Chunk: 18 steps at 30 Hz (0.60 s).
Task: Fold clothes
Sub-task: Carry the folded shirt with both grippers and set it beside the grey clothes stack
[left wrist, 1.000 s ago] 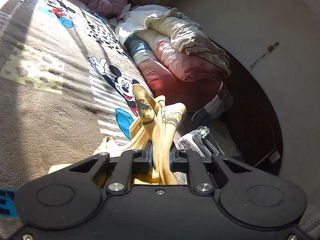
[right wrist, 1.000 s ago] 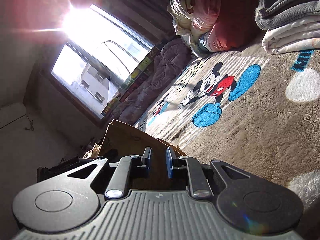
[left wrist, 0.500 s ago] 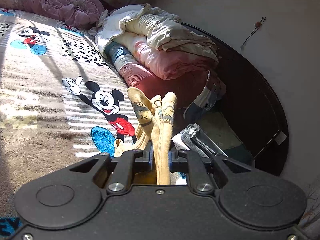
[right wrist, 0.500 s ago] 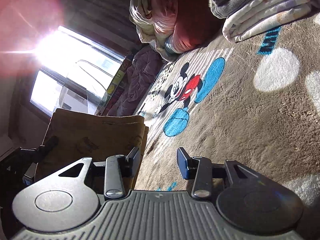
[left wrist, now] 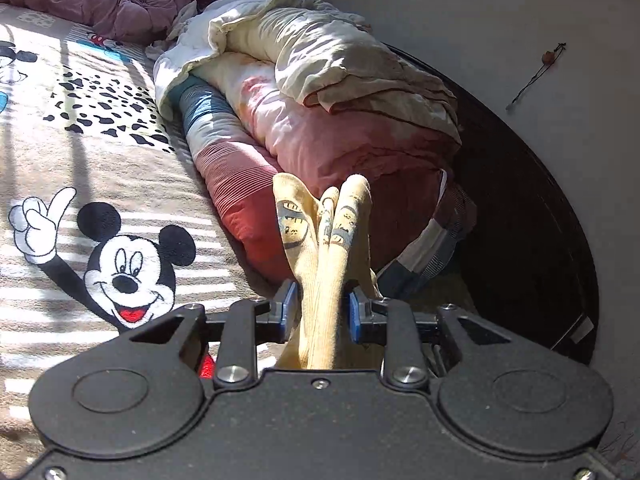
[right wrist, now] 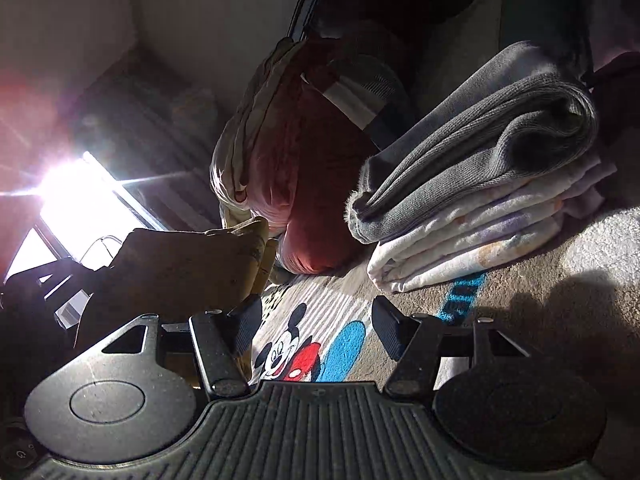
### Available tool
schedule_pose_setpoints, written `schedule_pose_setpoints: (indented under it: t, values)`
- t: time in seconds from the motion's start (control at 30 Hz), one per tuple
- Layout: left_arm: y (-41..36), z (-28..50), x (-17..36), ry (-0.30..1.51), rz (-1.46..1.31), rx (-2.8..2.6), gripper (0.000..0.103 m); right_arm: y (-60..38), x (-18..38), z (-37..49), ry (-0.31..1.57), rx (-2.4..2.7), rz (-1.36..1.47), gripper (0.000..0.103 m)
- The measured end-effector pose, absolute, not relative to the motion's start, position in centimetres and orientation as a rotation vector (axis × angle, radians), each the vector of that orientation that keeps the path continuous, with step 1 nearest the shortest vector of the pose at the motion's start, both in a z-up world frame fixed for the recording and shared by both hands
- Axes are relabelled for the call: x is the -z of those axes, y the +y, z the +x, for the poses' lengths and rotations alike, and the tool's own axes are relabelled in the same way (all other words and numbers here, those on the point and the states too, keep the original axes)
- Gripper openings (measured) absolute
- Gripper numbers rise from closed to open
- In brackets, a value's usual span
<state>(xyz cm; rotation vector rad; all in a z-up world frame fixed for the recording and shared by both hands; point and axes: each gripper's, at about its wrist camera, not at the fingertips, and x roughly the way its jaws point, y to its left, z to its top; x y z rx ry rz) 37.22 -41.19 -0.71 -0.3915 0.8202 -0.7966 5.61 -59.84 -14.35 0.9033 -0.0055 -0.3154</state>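
**Two grippers, one yellow garment held up over the blanket**

Two folded layers of the yellow garment (left wrist: 320, 280) stand between the blue pads of the left gripper (left wrist: 319, 312), whose jaws are closed on the cloth so that its printed end pokes up past the fingertips. The rest of it hangs below the tool, out of sight in that view. In the right wrist view the same garment (right wrist: 180, 268) shows as a dark, backlit slab held off the blanket (right wrist: 520, 280), just left of the right gripper (right wrist: 316, 324). That gripper's jaws are wide apart with nothing between them; only the Mickey print lies in the gap.

A stack (right wrist: 480, 184) of folded pieces, grey on top of white, sits toward the blanket's far edge beside rolled bedding (left wrist: 328, 120).

Judging by this, the garment is bunched into folds and carried in one gripper, which would fit either a fold in progress or a finished piece on its way to the stack. Whichever it is, the next move calls for keeping the layers together and lowering them flat, with the free gripper able to steady an edge.
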Motion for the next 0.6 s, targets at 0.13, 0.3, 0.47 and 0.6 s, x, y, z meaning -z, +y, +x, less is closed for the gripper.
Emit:
schedule_pose_setpoints:
  t: [0.13, 0.3, 0.47, 0.6]
  values:
    - [-39.5, 38.0, 8.3, 0.962, -0.363, 0.67, 0.062, -59.9, 14.2, 7.4, 0.034, 0.302, 0.856, 0.062]
    - [-36.9, 36.9, 12.4, 0.971, -0.515, 0.687, 0.062, -61.1, 13.6, 10.1, 0.033, 0.278, 0.812, 0.062]
    - [-37.6, 37.8, 13.2, 0.949, -0.567, 0.639, 0.061, -61.6, 14.5, 10.9, 0.066, 0.301, 0.851, 0.062]
    - [-38.1, 37.4, 13.0, 0.923, -0.529, 0.607, 0.015, -60.8, 14.5, 11.8, 0.111, 0.28, 0.829, 0.063]
